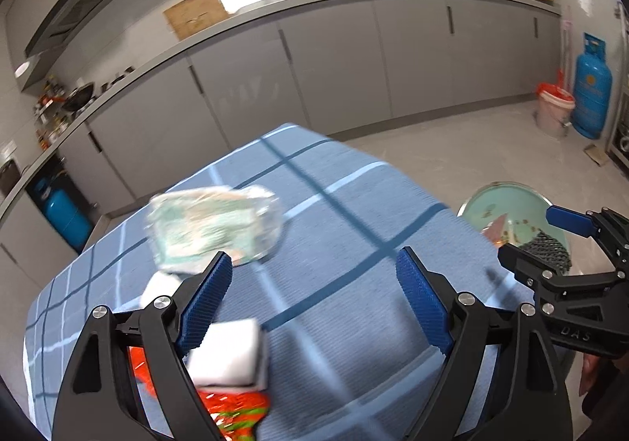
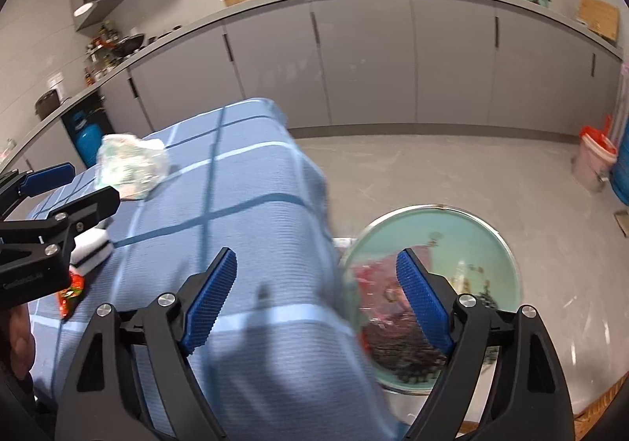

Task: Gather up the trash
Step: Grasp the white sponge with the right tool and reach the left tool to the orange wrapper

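Both tools, left tool (image 1: 314, 299) and right tool (image 2: 316, 299), stand wide open and empty; the wrapper (image 1: 216, 226) lies on the table (image 1: 354, 244) near its far edge.

The left gripper (image 1: 312, 268) hovers with jaws wide apart and empty over the blue checked tablecloth (image 1: 334, 205). A crumpled plastic bag (image 1: 214, 223) lies near its left edge; a white sponge (image 1: 226, 356) and red wrapper (image 1: 236, 409) lie nearer the front.

The right hand-held gripper (image 1: 530, 240) body reads "DAS".
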The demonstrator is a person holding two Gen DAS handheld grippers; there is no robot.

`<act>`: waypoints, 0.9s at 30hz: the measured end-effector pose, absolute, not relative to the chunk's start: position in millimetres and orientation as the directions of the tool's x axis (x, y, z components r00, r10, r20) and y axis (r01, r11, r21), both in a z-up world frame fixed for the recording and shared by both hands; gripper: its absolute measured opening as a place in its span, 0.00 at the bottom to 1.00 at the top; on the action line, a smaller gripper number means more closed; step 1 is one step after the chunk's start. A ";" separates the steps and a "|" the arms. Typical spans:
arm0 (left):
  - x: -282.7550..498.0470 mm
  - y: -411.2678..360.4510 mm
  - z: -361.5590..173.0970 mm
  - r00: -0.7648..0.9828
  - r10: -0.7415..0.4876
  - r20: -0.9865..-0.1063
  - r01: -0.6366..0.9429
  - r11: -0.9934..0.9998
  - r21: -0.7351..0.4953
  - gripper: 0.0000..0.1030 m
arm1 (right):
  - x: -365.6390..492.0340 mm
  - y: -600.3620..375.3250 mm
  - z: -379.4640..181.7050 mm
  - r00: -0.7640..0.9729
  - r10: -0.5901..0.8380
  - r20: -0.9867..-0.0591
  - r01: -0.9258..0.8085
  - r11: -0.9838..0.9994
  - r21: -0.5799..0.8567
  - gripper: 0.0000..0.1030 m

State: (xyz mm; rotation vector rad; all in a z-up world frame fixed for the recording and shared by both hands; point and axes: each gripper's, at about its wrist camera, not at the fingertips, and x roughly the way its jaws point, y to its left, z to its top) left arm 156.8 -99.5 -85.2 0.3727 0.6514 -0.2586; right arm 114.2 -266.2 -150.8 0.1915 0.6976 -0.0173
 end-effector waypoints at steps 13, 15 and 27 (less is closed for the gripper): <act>152.5 -23.4 -76.0 0.794 -0.017 -0.608 0.209 0.946 0.246 0.85 | 116.3 -198.7 -131.5 0.766 0.123 -0.631 -0.041 0.989 0.144 0.85; 152.1 -7.4 -75.0 0.796 0.004 -0.606 0.179 0.954 0.241 0.85 | 117.0 -188.8 -129.5 0.765 0.133 -0.630 -0.059 0.989 0.138 0.85; 155.0 74.6 -88.0 0.769 0.133 -0.626 0.018 0.973 0.229 0.87 | 130.2 -133.6 -120.6 0.746 0.182 -0.641 -0.141 0.983 0.116 0.87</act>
